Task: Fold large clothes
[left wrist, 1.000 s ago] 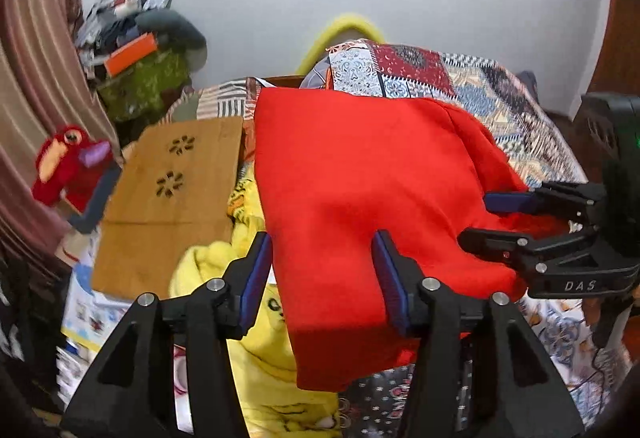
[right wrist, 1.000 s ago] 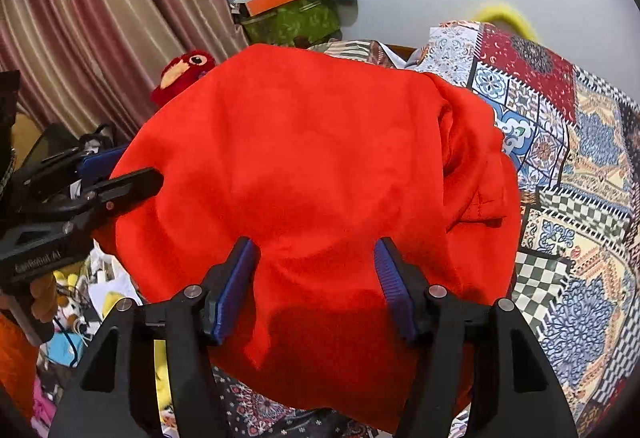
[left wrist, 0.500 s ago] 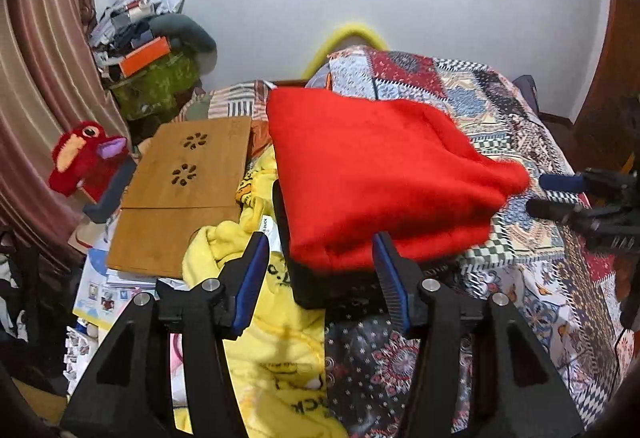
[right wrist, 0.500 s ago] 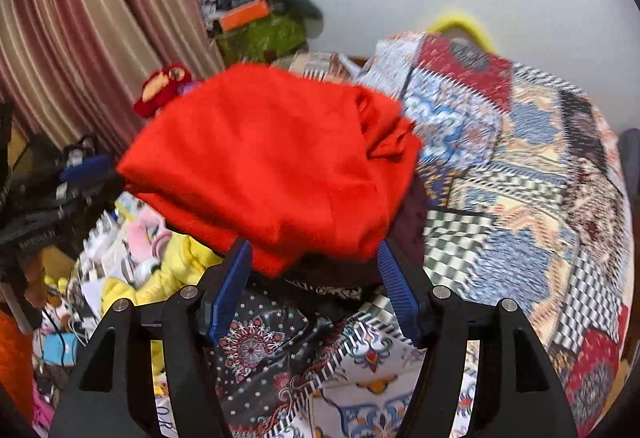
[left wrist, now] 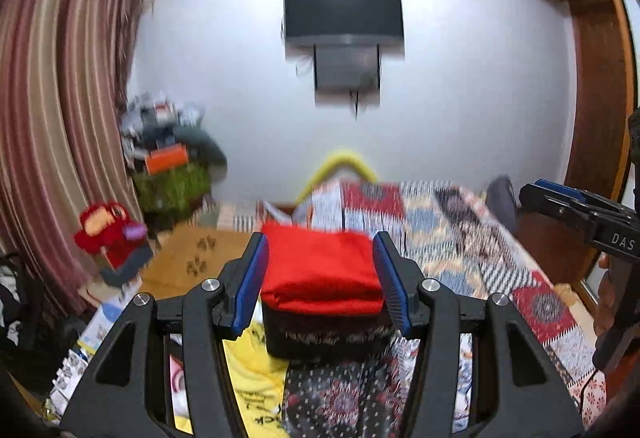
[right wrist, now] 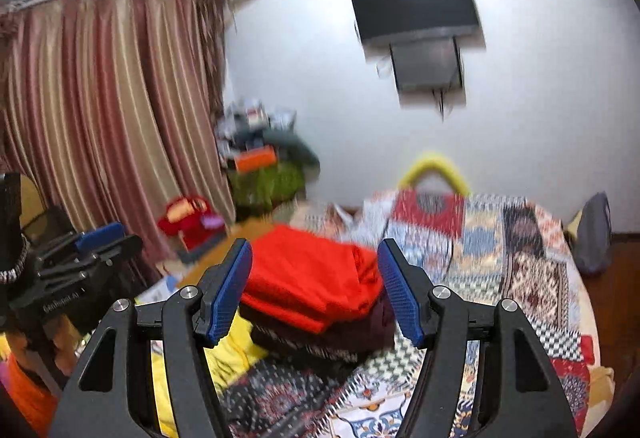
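both grippers open above folded red garment.

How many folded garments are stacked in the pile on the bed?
2 that I can tell: a red garment on top and a dark patterned garment directly beneath it. Blur may hide more layers underneath.

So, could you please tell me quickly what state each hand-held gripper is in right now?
Left hand-held gripper: open, holding nothing; the folded red cloth garment lies beyond it.
Right hand-held gripper: open, holding nothing.

White wall, mounted television, striped curtains, patchwork bed
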A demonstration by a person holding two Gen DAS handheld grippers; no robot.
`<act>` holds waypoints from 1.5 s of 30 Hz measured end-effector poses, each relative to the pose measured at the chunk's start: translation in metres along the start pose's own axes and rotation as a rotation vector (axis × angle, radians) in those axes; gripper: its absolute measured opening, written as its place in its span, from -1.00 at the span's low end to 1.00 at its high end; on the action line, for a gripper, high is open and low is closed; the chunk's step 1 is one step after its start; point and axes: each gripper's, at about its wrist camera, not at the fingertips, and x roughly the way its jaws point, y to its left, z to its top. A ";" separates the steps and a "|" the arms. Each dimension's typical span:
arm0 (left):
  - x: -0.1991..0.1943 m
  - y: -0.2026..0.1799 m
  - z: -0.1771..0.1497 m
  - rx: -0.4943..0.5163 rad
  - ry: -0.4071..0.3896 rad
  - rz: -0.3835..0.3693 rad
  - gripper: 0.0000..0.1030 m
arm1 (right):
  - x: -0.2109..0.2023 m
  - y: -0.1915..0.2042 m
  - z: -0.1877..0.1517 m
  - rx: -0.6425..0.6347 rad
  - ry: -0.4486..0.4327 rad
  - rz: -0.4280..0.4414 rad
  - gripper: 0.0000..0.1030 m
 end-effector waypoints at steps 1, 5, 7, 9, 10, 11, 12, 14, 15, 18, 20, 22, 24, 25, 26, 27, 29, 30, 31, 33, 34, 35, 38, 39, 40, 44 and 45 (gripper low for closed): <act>-0.010 -0.004 0.001 0.004 -0.023 0.001 0.04 | -0.009 0.003 0.001 -0.002 -0.025 -0.001 0.19; -0.052 -0.021 -0.002 0.010 -0.126 0.024 0.04 | -0.041 0.022 0.002 -0.011 -0.118 0.002 0.19; -0.068 -0.028 -0.005 0.009 -0.163 0.033 0.05 | -0.048 0.027 0.000 -0.021 -0.135 -0.007 0.19; -0.078 -0.032 -0.009 0.004 -0.183 0.035 0.15 | -0.053 0.035 -0.003 -0.040 -0.149 -0.011 0.22; -0.082 -0.033 -0.011 -0.001 -0.191 0.035 0.29 | -0.055 0.040 -0.004 -0.052 -0.156 -0.019 0.29; -0.085 -0.034 -0.013 -0.007 -0.197 0.037 0.37 | -0.057 0.041 -0.006 -0.059 -0.161 -0.023 0.38; -0.087 -0.035 -0.015 -0.008 -0.203 0.041 0.38 | -0.059 0.044 -0.008 -0.067 -0.172 -0.033 0.43; -0.089 -0.037 -0.018 -0.006 -0.208 0.055 0.51 | -0.066 0.047 -0.013 -0.074 -0.187 -0.048 0.60; -0.089 -0.037 -0.019 -0.011 -0.210 0.065 0.58 | -0.066 0.048 -0.014 -0.077 -0.193 -0.060 0.63; -0.092 -0.037 -0.022 -0.033 -0.221 0.085 0.78 | -0.063 0.048 -0.012 -0.085 -0.194 -0.084 0.74; -0.092 -0.034 -0.023 -0.042 -0.218 0.092 0.82 | -0.063 0.048 -0.012 -0.089 -0.193 -0.099 0.92; -0.092 -0.033 -0.025 -0.045 -0.216 0.099 0.83 | -0.062 0.046 -0.012 -0.092 -0.200 -0.117 0.95; -0.090 -0.033 -0.026 -0.046 -0.213 0.099 0.83 | -0.064 0.047 -0.013 -0.093 -0.199 -0.129 0.95; -0.091 -0.034 -0.027 -0.048 -0.211 0.097 0.84 | -0.065 0.047 -0.013 -0.090 -0.197 -0.129 0.95; -0.092 -0.035 -0.028 -0.048 -0.211 0.095 0.84 | -0.065 0.046 -0.013 -0.087 -0.193 -0.125 0.95; -0.092 -0.035 -0.029 -0.046 -0.209 0.095 0.84 | -0.064 0.046 -0.012 -0.085 -0.189 -0.122 0.95; -0.093 -0.037 -0.030 -0.042 -0.210 0.099 0.84 | -0.066 0.045 -0.015 -0.086 -0.189 -0.123 0.95; -0.092 -0.038 -0.029 -0.041 -0.211 0.100 0.84 | -0.066 0.045 -0.015 -0.087 -0.189 -0.124 0.95; -0.091 -0.038 -0.028 -0.041 -0.212 0.102 0.84 | -0.067 0.045 -0.016 -0.087 -0.189 -0.123 0.95; -0.091 -0.038 -0.029 -0.038 -0.214 0.103 0.84 | -0.068 0.045 -0.018 -0.085 -0.190 -0.121 0.95; -0.091 -0.038 -0.030 -0.038 -0.214 0.105 0.84 | -0.069 0.046 -0.018 -0.087 -0.189 -0.122 0.95; -0.091 -0.038 -0.031 -0.040 -0.214 0.104 0.84 | -0.068 0.045 -0.020 -0.088 -0.188 -0.123 0.95; -0.091 -0.039 -0.032 -0.045 -0.211 0.100 0.84 | -0.066 0.044 -0.021 -0.086 -0.181 -0.124 0.95; -0.090 -0.039 -0.032 -0.048 -0.210 0.099 0.84 | -0.067 0.043 -0.021 -0.084 -0.178 -0.124 0.95; -0.091 -0.039 -0.034 -0.049 -0.208 0.098 0.84 | -0.066 0.044 -0.022 -0.084 -0.175 -0.124 0.95; -0.089 -0.040 -0.035 -0.054 -0.200 0.097 0.84 | -0.065 0.043 -0.022 -0.086 -0.163 -0.130 0.95; -0.088 -0.040 -0.035 -0.054 -0.199 0.099 0.84 | -0.065 0.043 -0.022 -0.086 -0.161 -0.130 0.95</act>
